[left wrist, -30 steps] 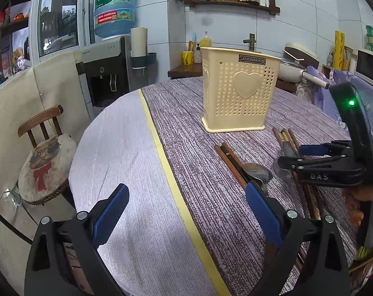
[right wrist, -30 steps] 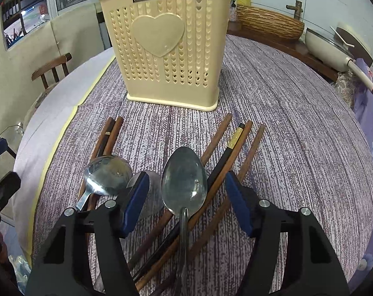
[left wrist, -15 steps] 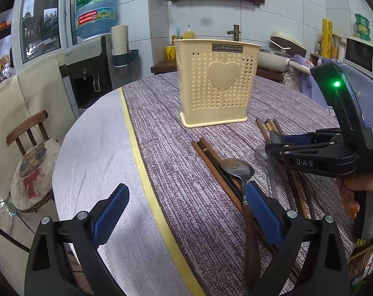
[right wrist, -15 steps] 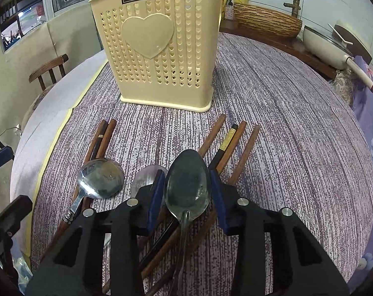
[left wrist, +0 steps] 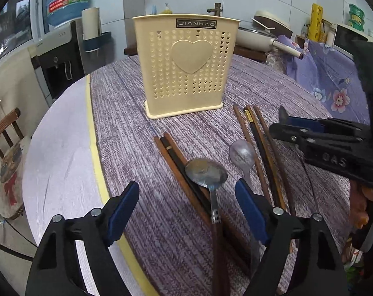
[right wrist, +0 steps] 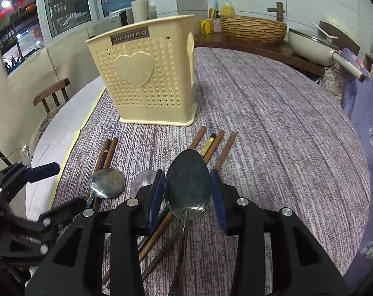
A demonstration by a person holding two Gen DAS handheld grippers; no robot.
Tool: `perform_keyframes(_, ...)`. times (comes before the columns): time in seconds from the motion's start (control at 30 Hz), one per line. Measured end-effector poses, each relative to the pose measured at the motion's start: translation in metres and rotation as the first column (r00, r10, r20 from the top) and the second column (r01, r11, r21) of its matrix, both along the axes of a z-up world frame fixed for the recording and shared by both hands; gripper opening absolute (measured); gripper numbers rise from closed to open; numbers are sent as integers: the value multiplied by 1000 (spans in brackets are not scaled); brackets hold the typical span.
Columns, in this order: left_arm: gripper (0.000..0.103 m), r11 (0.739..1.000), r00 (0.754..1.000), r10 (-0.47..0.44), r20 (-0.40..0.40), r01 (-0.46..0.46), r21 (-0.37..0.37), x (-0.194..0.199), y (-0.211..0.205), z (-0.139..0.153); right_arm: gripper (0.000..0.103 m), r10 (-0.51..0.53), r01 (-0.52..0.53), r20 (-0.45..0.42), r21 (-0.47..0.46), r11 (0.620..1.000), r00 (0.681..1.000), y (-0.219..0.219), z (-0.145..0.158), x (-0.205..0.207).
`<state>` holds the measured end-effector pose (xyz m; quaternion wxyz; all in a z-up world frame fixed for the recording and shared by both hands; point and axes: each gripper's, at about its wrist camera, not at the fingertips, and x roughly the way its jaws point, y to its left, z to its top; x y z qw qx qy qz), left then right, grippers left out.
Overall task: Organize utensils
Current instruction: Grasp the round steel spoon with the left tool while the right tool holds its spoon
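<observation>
While gripping the dark spoon point(right wrist: 186, 197) by its bowl in the right claw point(right wrist: 186, 176), freshly clenched around it, holds it over the right-hand chopsticks point(right wrist: 211, 145) on the table point(right wrist: 285, 135), near of the cream utensil holder point(right wrist: 147, 74); straddles with the left claw point(left wrist: 186, 185), just narrowed yet released and gripping nothing, the wood-handled spoon point(left wrist: 206, 172) lying across the left chopsticks point(left wrist: 171, 153); shows a pale spoon point(left wrist: 242, 151) flat just right of that.

spoon handle point(right wrist: 180, 259) cut off at bottom edge, chopstick point(left wrist: 235, 249) ends hidden behind left claw point(left wrist: 186, 212)
</observation>
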<state>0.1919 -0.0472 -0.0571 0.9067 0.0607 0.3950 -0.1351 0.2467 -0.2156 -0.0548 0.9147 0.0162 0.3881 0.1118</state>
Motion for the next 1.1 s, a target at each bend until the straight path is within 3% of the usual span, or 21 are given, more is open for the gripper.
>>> perform_keyframes(0.27, 71, 992, 994, -46, -96, 57, 109, 15, -20, -8, 38, 4, -5, 7, 33, 999, 1000, -5, 2, -11)
perform_keyframes(0.43, 71, 990, 986, -48, -157, 67, 121, 23, -21, -16, 38, 19, -19, 6, 51, 999, 1000, -3, 0, -14)
perform_keyframes(0.53, 64, 991, 982, -36, -184, 59, 119, 30, -23, -22, 38, 22, -23, 8, 58, 998, 1000, -2, 0, -15)
perform_keyframes(0.8, 63, 984, 981, -62, -186, 91, 152, 49, -39, -22, 38, 1, -2, 7, 76, 997, 1000, -8, -1, -19)
perform_keyframes(1.1, 48, 980, 977, -71, -201, 105, 167, 48, -44, -20, 38, -7, 7, 6, 86, 996, 1000, -13, -1, -20)
